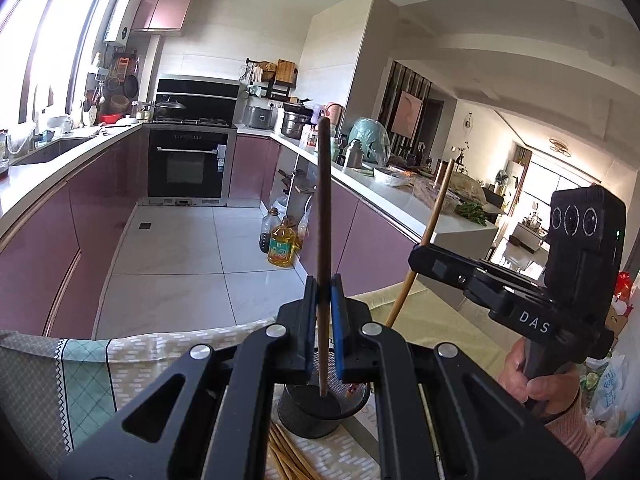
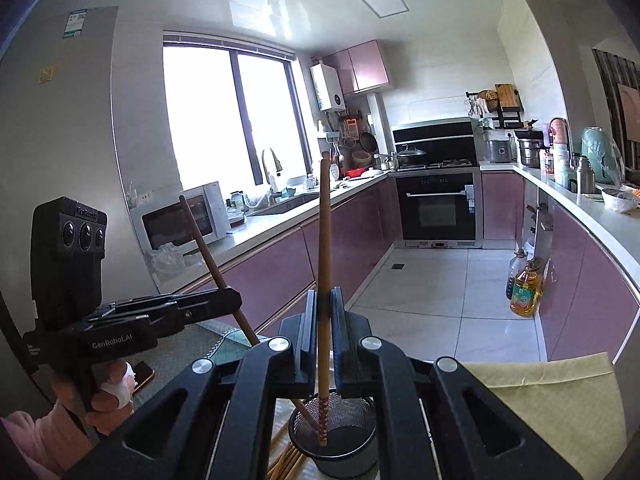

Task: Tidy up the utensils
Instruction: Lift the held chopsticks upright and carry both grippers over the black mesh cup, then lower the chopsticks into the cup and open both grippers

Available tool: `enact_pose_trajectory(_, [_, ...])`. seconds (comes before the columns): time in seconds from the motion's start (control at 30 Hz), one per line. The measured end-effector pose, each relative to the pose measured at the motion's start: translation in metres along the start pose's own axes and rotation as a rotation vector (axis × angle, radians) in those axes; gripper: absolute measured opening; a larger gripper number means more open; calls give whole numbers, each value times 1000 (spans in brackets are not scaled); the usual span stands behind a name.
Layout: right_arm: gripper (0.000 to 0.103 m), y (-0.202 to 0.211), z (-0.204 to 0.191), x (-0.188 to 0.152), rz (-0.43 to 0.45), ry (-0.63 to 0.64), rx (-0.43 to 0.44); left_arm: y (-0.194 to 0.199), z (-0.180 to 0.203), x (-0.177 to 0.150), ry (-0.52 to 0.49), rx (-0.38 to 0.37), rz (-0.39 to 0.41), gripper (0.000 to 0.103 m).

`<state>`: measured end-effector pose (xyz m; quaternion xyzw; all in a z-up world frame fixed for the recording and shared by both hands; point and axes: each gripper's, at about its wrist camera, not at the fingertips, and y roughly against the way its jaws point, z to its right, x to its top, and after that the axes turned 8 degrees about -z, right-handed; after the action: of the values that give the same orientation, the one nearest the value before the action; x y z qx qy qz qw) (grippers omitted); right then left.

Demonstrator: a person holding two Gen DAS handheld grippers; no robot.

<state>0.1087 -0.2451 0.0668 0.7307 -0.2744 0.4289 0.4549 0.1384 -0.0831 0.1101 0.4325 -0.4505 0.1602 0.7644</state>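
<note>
Both grippers, left gripper (image 1: 323, 300) and right gripper (image 2: 323, 312), stand clenched on one upright chopstick apiece, tips lowered inside the mesh holder (image 2: 336, 446); the placing step appears nearly done, next needing jaws released above the holder.

Kitchen, U-shaped: mauve base cabinets (image 2: 352, 236) under pale worktops; built-in black oven (image 2: 438, 206) beneath a gas hob and range hood (image 2: 434, 138). Large window (image 2: 232, 116) (strong daylight, view washed out) above the sink. White floor tiles (image 1: 172, 256). Wall-mounted water heater (image 2: 329, 87); microwave (image 2: 182, 220); cooking-oil bottle (image 1: 282, 248) on floor.
</note>
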Motion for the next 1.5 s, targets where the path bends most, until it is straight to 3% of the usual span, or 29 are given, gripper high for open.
enact_pose_trajectory(0.37, [6, -59, 8, -35, -251, -3, -31, -61, -13, -29, -18, 35, -166, 8])
enact_pose_trajectory(0.53, [6, -74, 14, -34, -304, -22, -41, -75, -20, -33, -19, 41, -184, 8])
enact_pose_trajectory(0.83, [7, -93, 27, -30, -312, -93, -25, -95, -20, -30, -11, 60, -196, 8])
enact_pose_trajectory(1.07, [10, -89, 28, -33, -288, -112, -27, -91, -21, -39, -1, 76, -182, 18])
enact_pose_trajectory(1.13, [17, -83, 28, -35, -275, -115, -30, -83, -22, -42, 5, 81, -166, 20])
enact_pose_trajectory(1.2, [25, -75, 27, -36, -258, -114, -33, -72, -24, -46, 10, 94, -143, 29])
enact_pose_trajectory(1.5, [41, -18, -18, -56, -186, -1, 62, -11, -30, -78, -8, 131, -72, 53])
